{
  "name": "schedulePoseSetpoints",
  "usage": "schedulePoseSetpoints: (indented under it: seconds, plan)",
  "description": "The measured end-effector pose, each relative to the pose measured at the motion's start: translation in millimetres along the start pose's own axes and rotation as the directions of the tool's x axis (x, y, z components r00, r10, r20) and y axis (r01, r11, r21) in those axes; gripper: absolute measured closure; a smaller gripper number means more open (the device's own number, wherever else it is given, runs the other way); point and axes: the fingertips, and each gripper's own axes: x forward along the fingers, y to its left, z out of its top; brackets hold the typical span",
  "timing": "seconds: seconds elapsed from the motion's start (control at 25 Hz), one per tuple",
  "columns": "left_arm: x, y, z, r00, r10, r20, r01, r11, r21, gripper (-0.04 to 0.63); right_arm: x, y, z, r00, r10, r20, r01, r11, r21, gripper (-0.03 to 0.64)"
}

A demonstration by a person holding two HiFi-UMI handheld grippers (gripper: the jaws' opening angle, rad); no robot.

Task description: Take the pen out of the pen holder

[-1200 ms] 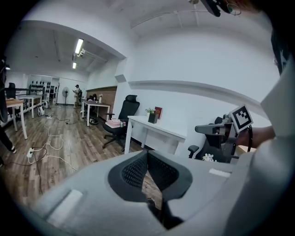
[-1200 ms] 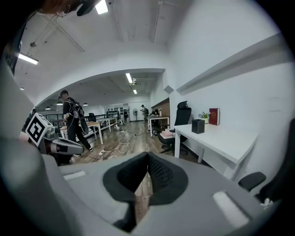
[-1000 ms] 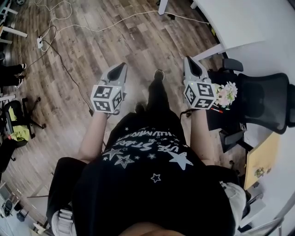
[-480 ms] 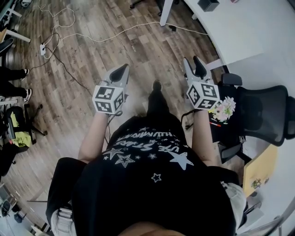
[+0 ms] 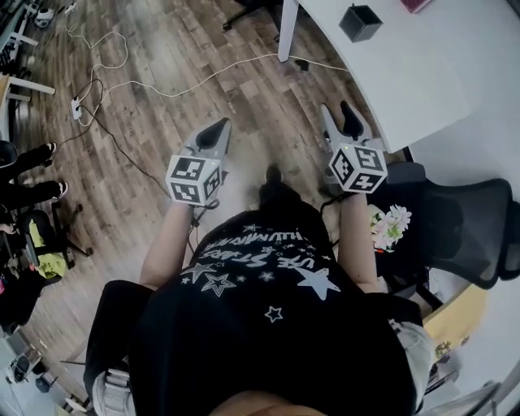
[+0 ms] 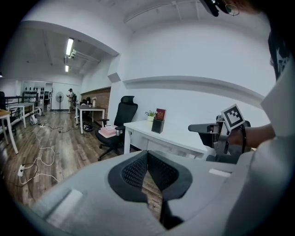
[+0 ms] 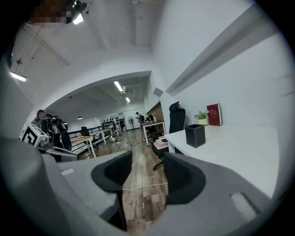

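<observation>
Head view shows the approach step: right hand-held gripper (image 5: 337,114) opening with nothing between its jaws, left hand-held gripper (image 5: 218,128) clenched empty; next, reach the pen holder (image 5: 360,22) near the tabletop (image 5: 422,73) edge.

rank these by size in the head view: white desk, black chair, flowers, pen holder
1. white desk
2. black chair
3. flowers and pen holder: look about alike, no ranking

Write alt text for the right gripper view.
The right claw is opening with nothing between its jaws, aimed over a wooden floor. To its right, a white desk holds a black pen holder, a red book and a small plant.
</observation>
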Motion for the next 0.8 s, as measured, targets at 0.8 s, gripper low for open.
schedulePoseSetpoints:
  seconds: [0.8]
  plan:
    - [165.1,4.0,93.5,0.998,-0.054,0.024,0.052,0.997,0.05,0.584,100.6,-123.6,69.5,0.998,-0.036,0.06,0.035,0.999,0.021,0.396]
